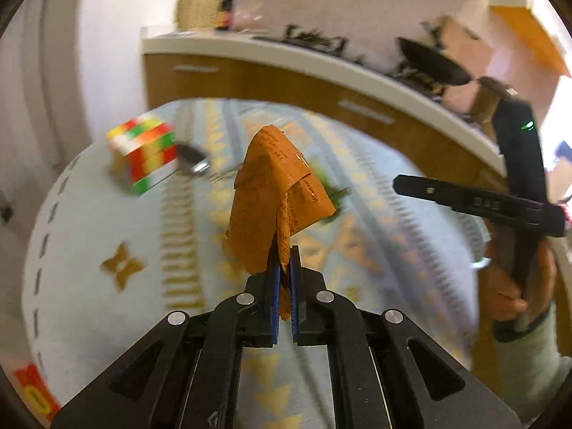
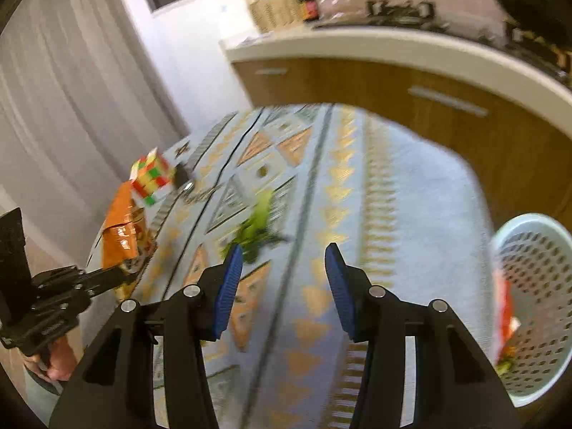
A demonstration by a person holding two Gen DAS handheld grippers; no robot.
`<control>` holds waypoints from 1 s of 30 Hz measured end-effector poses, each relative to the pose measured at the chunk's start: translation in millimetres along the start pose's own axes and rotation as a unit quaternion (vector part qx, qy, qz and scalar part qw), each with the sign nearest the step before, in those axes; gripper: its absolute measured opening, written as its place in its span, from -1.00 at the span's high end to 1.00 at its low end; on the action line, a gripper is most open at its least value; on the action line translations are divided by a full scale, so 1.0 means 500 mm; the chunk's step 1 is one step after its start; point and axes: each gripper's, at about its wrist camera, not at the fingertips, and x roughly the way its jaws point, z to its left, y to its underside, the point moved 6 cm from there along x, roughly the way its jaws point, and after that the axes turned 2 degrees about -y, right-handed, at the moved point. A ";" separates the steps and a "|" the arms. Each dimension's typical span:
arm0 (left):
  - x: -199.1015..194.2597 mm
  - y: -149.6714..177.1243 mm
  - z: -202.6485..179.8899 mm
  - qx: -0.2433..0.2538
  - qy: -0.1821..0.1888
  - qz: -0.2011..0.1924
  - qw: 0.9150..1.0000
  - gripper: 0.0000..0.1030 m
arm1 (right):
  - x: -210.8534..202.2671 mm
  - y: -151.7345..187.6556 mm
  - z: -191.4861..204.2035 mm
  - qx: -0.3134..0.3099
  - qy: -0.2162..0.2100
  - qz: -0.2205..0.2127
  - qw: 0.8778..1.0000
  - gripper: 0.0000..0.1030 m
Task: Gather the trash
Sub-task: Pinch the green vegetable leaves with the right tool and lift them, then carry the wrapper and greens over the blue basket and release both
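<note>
My left gripper (image 1: 285, 255) is shut on a crumpled orange wrapper (image 1: 275, 193), which it holds up above the patterned tablecloth (image 1: 107, 236). The same wrapper (image 2: 119, 225) shows at the left of the right wrist view, pinched by the left gripper (image 2: 127, 273). My right gripper (image 2: 282, 255) stands open with nothing between its blue pads (image 2: 228, 286), just short of a green scrap (image 2: 259, 220) lying on the cloth. That green scrap (image 1: 332, 193) peeks out behind the wrapper in the left wrist view. The right gripper (image 1: 397, 181) appears there at the right, held by a hand (image 1: 507, 286).
A pale blue perforated basket (image 2: 532, 304) stands at the table's right edge with red and green scraps inside. A colourful puzzle cube (image 1: 144, 152) and a metal spoon (image 1: 195, 162) lie at the far left of the table. A wooden cabinet with a white counter (image 1: 321, 68) runs behind.
</note>
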 end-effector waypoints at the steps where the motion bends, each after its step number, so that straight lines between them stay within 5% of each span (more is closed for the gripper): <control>1: 0.005 0.003 0.005 0.000 -0.009 0.002 1.000 0.95 | 0.021 0.003 0.015 -0.002 -0.001 0.009 1.000 0.14; 11: -0.011 0.022 0.002 -0.004 0.005 -0.006 1.000 0.95 | 0.152 -0.026 0.031 0.035 0.049 0.033 0.998 0.14; 14: -0.007 0.020 -0.003 -0.003 0.009 -0.007 1.000 0.95 | 0.154 -0.026 0.037 0.010 0.078 0.031 0.996 0.63; 16: -0.011 0.017 -0.007 -0.004 0.015 -0.012 1.000 0.95 | 0.146 -0.022 0.033 0.015 0.062 0.030 0.997 0.71; 30: -0.052 -0.104 -0.161 0.055 0.066 -0.075 0.994 0.95 | -0.169 -0.077 -0.071 0.046 0.099 -0.120 0.987 0.72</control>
